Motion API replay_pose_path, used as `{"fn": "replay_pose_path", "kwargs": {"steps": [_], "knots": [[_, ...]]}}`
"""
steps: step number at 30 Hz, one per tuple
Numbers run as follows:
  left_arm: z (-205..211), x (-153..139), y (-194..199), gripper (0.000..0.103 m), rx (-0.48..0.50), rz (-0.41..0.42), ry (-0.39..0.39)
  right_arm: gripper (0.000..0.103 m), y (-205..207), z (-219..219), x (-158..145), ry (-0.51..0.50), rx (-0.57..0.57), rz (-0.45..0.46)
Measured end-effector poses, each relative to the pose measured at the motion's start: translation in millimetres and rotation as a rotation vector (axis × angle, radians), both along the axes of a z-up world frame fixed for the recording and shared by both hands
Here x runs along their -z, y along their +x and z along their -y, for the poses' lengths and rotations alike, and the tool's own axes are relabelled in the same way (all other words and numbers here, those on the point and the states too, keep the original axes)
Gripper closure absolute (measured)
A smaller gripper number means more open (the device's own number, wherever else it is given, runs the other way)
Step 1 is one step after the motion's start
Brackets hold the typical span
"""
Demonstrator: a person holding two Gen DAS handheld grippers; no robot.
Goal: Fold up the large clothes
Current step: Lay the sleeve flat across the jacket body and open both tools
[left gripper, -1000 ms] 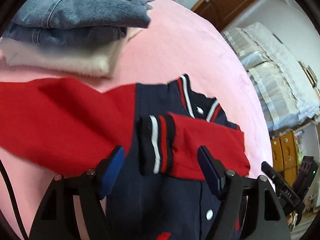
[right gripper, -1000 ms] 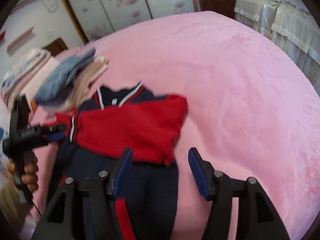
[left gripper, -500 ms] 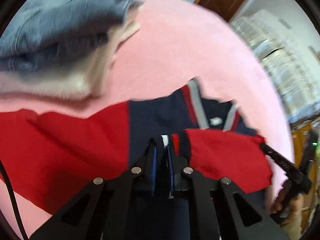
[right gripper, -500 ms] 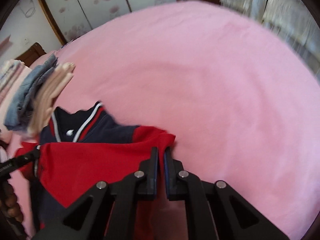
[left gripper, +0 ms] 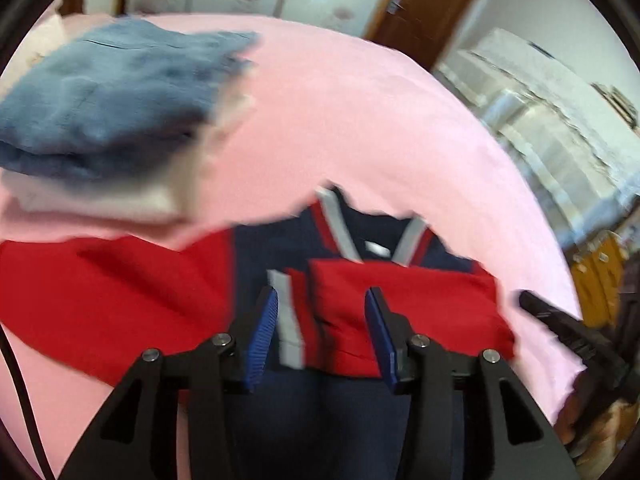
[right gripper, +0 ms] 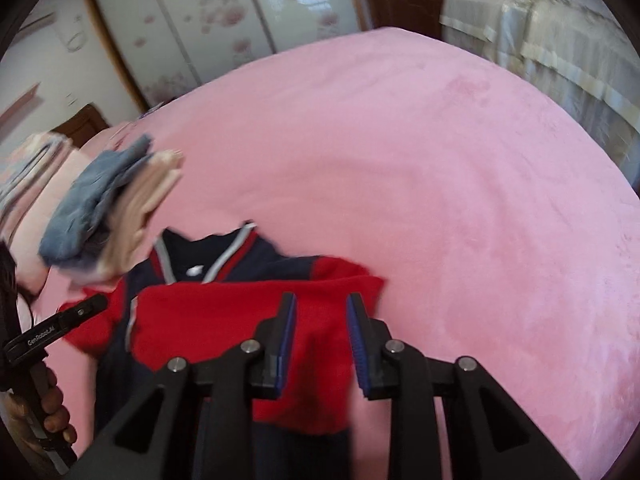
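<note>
The jacket [left gripper: 360, 312] is soft matt knit cloth with ribbed striped cuffs, lying on a bedspread [right gripper: 440, 160] of pink, velvety, short-napped plush. Beside it the folded denim [left gripper: 108, 96] looks coarse and faded over a pale, fleecy garment [left gripper: 100, 200]. Both grippers are matt black plastic with ridged blue pads [left gripper: 262, 336] and shiny metal screw heads; the door [left gripper: 424, 4] behind is glossy brown wood.

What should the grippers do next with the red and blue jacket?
Probably move the left gripper over to the other red sleeve and fold it in. One sleeve already lies across the navy jacket chest, both grippers are open, and that other sleeve is spread out on the pink bed.
</note>
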State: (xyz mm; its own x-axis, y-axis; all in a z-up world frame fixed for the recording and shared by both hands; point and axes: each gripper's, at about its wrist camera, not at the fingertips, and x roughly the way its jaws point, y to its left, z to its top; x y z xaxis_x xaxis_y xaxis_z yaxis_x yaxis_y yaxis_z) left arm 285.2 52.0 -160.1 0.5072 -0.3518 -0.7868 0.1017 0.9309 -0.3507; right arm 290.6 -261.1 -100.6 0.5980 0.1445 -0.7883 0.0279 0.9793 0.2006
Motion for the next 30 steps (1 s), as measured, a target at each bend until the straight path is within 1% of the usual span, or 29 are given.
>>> {"fn": "replay_pose_path", "kwargs": {"steps": [1,3,4,5,6,7,9,10,11,12,13,15,17,18,19,22,23,25,26,28,30], "knots": [[8,3,1,0.06,0.007,-0.035,-0.034,0.077,-1,-7,-1,-0.001,-0.019,-0.002],[21,12,3,0.06,0.003,-0.062,-0.041,0.077,-8,-27,1,0.017,-0.071,-0.011],[26,17,5,0.06,0.001,-0.069,-0.024,0.077,-8,-36,4,0.026,-0.091,-0.014],[32,26,7,0.06,0.005,-0.082,0.01,0.078,-9,-45,8,0.019,-0.105,-0.019],[35,33,8,0.06,0.001,-0.095,0.05,0.078,-9,-51,15,0.002,-0.111,-0.03],[37,39,7,0.06,-0.003,-0.101,0.075,0.078,-10,-52,20,-0.012,-0.108,-0.037],[31,46,5,0.062,-0.002,-0.095,0.077,0.08,-12,-49,31,-0.066,-0.078,-0.051],[28,47,4,0.062,-0.001,-0.092,0.069,0.087,-13,-43,37,-0.114,-0.044,-0.058],[26,47,4,0.062,0.001,-0.093,0.057,0.095,-15,-33,42,-0.143,-0.007,-0.069],[25,47,4,0.062,0.0,-0.096,0.05,0.098,-16,-22,46,-0.135,0.016,-0.083],[23,47,0,0.062,-0.002,-0.098,0.048,0.099,-17,-8,50,-0.093,0.037,-0.106],[27,46,2,0.062,-0.007,-0.099,0.049,0.099,-19,5,52,-0.053,0.061,-0.114],[28,44,-1,0.061,-0.012,-0.098,0.049,0.098,-21,6,48,-0.067,0.075,-0.105],[27,41,-4,0.058,-0.014,-0.102,0.043,0.098,-23,6,46,-0.062,0.077,-0.099],[28,39,-4,0.054,-0.016,-0.103,0.038,0.095,-24,4,43,-0.055,0.079,-0.095],[27,27,-12,0.048,-0.027,-0.101,0.038,0.094,-32,-3,32,-0.034,0.082,-0.083],[27,21,-17,0.047,-0.034,-0.098,0.05,0.094,-36,-1,27,-0.023,0.081,-0.08],[24,6,-28,0.04,-0.044,-0.082,0.068,0.094,-43,-6,20,-0.007,0.083,-0.082],[23,0,-34,0.039,-0.048,-0.069,0.076,0.094,-45,-9,16,0.002,0.083,-0.089],[20,-14,-46,0.029,-0.063,-0.041,0.111,0.094,-53,-10,9,0.0,0.085,-0.101],[16,-28,-61,0.024,-0.082,-0.025,0.154,0.09,-62,-17,1,-0.022,0.083,-0.112]]}}
